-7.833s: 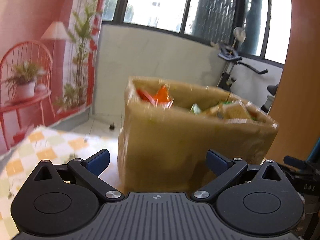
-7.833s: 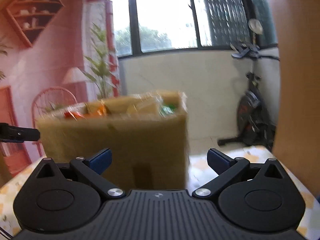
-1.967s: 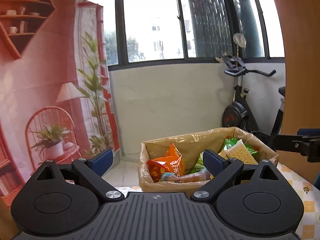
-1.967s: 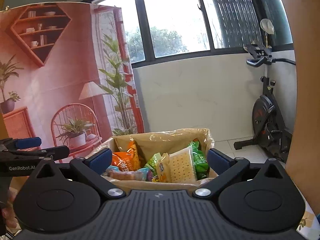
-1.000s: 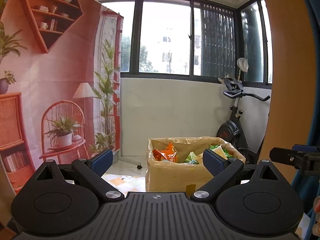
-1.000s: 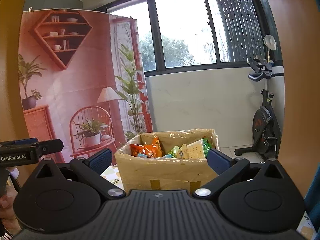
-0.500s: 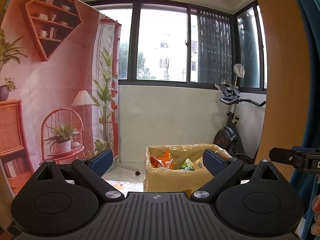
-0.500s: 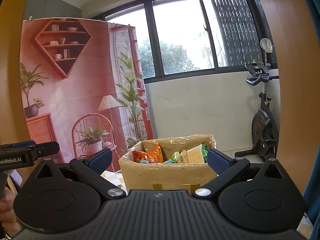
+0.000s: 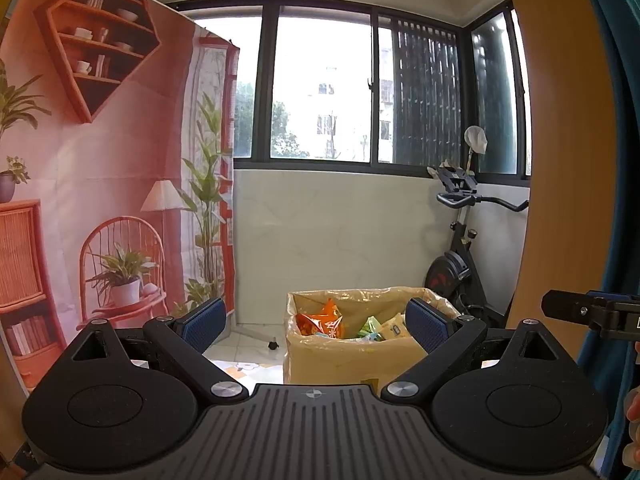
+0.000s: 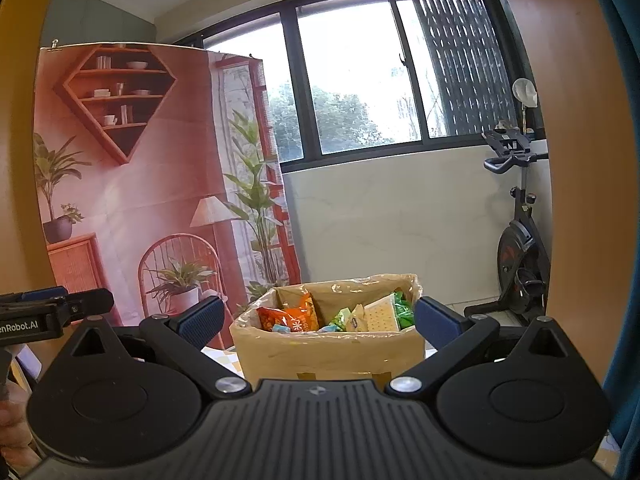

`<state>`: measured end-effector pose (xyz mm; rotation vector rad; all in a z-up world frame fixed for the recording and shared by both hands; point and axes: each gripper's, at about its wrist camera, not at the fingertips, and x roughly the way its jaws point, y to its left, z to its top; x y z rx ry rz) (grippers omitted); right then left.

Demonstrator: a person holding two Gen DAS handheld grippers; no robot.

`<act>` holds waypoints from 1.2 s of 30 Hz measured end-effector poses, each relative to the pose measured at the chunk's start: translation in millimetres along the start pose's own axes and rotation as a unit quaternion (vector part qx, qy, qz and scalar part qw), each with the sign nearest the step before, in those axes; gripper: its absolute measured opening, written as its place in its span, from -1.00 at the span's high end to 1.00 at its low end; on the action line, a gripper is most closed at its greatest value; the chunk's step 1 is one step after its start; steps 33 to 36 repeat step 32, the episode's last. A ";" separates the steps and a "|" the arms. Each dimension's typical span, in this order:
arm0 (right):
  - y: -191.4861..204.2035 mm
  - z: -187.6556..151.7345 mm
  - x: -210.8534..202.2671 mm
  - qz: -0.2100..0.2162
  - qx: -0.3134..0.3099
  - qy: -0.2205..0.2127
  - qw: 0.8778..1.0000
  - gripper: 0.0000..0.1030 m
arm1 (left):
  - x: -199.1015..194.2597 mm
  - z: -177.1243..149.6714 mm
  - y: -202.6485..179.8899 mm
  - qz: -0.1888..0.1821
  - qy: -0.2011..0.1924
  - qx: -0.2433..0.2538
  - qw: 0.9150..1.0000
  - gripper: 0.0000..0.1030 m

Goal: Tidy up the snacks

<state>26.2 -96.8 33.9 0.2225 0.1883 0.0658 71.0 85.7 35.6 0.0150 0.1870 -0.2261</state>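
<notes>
A tan cardboard box [image 9: 344, 356] [image 10: 328, 350] stands on the table ahead of both grippers, some way off. Snack packets fill it: an orange bag [image 9: 320, 322] [image 10: 302, 314], green packets [image 10: 402, 312] and a pale cracker pack [image 10: 382, 316]. My left gripper [image 9: 316, 322] is held back from the box, open and empty. My right gripper [image 10: 316, 316] is also drawn back, open, nothing between its blue pads [image 10: 434, 322]. The right gripper's tip [image 9: 576, 312] shows at the left view's right edge, and the left gripper's tip [image 10: 60, 306] at the right view's left edge.
A pink printed backdrop [image 9: 100, 184] hangs on the left. An exercise bike [image 9: 460, 256] [image 10: 520, 256] stands by the white wall under the windows. A wooden panel [image 9: 560, 160] and blue cloth [image 9: 624, 120] close the right side. The tablecloth [image 9: 248, 368] is checked.
Both grippers have drawn back and up from the box, which now looks smaller and farther away. Both stay open and empty.
</notes>
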 end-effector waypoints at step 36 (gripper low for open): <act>0.0 -0.2 1.3 -0.016 -0.010 0.006 1.000 -1.00 | -1.8 0.3 0.6 -0.002 -0.002 -0.006 1.000 -0.90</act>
